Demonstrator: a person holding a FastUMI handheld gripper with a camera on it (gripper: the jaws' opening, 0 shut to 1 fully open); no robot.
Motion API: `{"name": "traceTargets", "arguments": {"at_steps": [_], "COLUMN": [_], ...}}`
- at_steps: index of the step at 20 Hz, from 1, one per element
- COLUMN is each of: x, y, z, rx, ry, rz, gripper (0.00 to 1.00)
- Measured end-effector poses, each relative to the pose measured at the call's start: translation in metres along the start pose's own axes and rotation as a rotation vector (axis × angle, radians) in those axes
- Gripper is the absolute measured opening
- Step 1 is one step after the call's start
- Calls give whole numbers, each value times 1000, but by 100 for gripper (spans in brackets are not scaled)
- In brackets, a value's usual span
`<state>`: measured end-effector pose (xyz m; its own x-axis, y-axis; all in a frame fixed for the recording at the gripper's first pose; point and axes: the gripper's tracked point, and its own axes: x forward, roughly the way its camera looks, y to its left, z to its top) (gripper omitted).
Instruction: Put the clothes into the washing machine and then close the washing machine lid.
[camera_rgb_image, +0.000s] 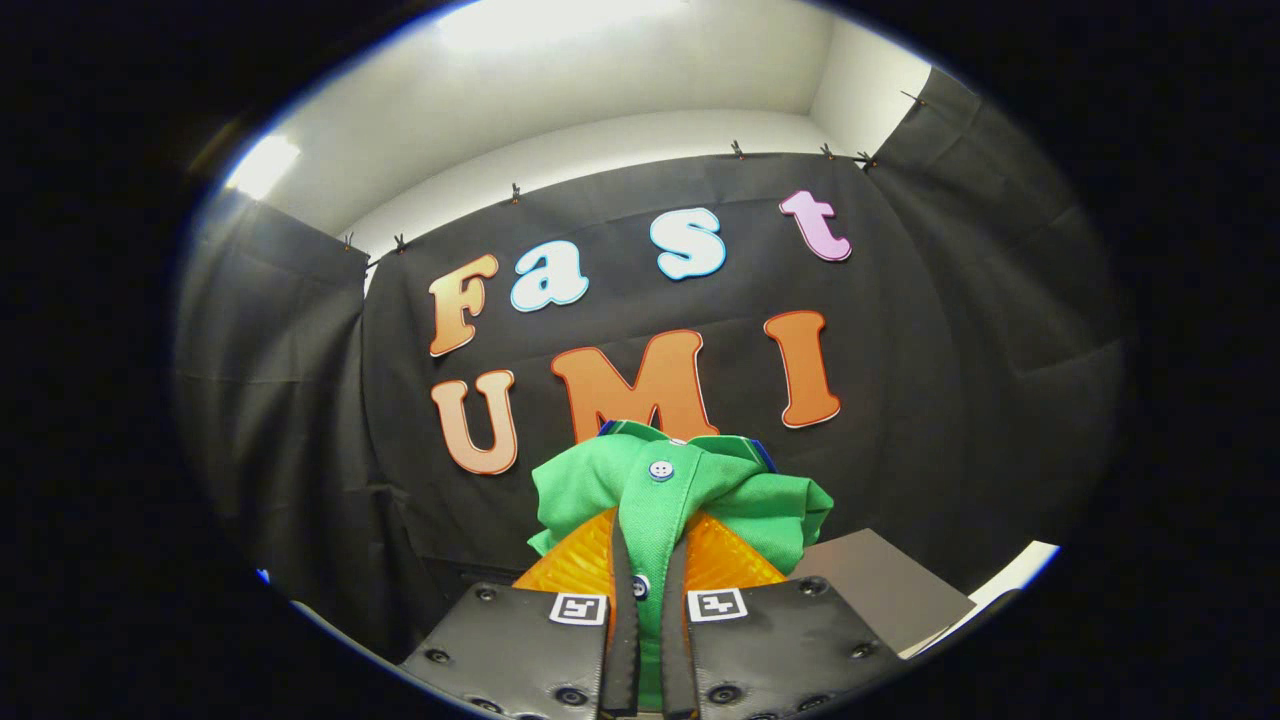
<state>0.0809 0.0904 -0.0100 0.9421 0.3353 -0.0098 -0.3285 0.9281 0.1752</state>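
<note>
We find the green garment (680, 500) clamped between the two fingers of the gripper (648, 590), bunched into a mound that rises just ahead of and above the fingertips. A strip of the fabric, its button placket, runs down the narrow gap between the fingers; one pale button (661, 469) sits high on the mound and a second shows low in the gap. A blue-and-white trim edges the top of the bunch. The jaws stand nearly together, both pressing on the cloth with only its thickness between them. The orange ribbed finger pads (575, 565) flank the fabric on left and right, and each black finger body carries a small square black-and-white marker (578, 608) near its tip.

The garment is held up off any surface, in front of the black cloth wall (300, 400) far behind. To the right of the fingers, lower and beyond them, we note a flat grey panel (880, 585) with a white surface (1020, 565) at its far right edge. Above the cloth, a white wall and ceiling with bright lights.
</note>
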Motion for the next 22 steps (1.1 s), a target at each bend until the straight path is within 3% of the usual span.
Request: {"name": "traceTargets", "arguments": {"at_steps": [5,11,17,22], "x": [10,40,76,107], "y": [55,145,218,246], "z": [-2,-17,-77,-145], "rx": [-40,-19,-12,-9], "ry": [-10,0,83,185], "rz": [-4,51,133,152], "gripper": [16,16,16,16]}}
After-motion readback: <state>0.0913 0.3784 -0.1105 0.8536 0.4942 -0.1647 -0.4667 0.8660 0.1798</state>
